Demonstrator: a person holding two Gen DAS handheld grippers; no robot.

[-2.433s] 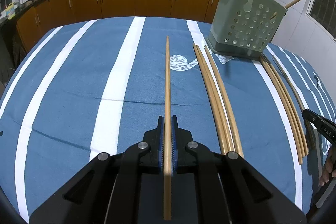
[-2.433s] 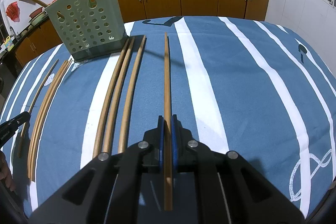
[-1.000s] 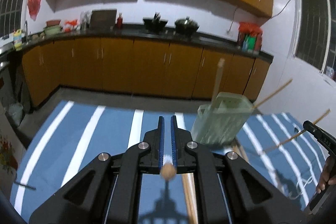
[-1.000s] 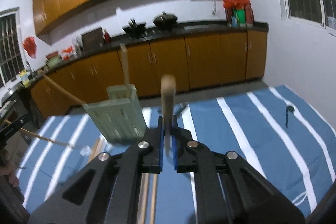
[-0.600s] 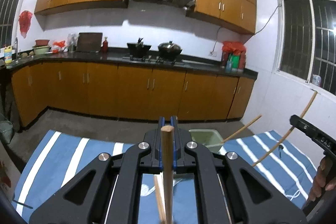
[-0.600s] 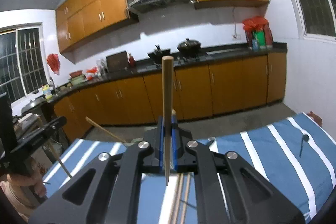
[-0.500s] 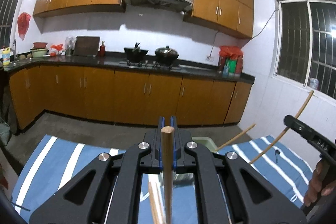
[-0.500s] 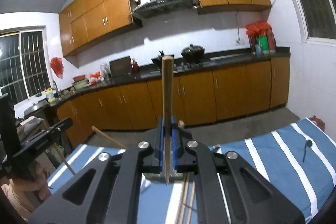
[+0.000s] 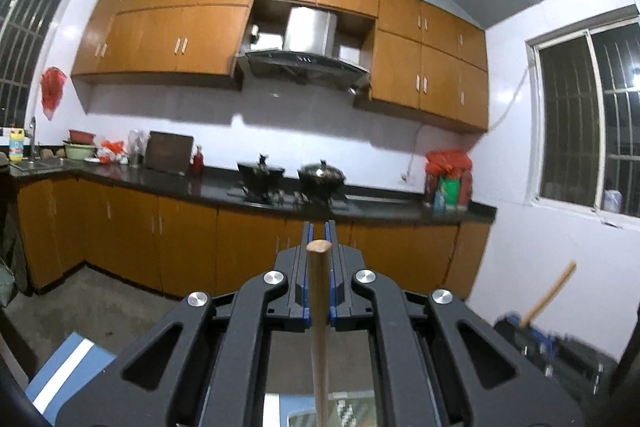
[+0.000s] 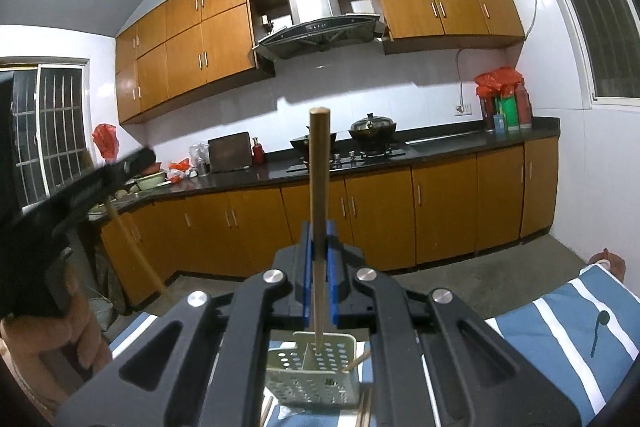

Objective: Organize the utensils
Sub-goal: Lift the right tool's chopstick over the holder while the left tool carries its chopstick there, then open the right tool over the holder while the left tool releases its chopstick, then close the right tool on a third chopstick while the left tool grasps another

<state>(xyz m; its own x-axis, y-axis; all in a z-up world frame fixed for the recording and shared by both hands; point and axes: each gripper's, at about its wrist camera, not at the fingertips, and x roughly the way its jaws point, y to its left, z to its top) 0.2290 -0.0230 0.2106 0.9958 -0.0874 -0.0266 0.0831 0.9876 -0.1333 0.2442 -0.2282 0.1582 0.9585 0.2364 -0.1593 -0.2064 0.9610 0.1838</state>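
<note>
With both arms raised, my left gripper [image 9: 319, 301] clamped one long wooden chopstick [image 9: 319, 323] upright while my right gripper [image 10: 319, 277] pinched another wooden chopstick [image 10: 319, 211], its lower tip inside the pale green perforated plastic utensil holder [image 10: 312, 371] on the blue-and-white striped counter [image 10: 560, 323].

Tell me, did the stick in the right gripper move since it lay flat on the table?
Yes. The stick now stands upright, up in front of the cabinets, its lower end over the green basket.
</note>
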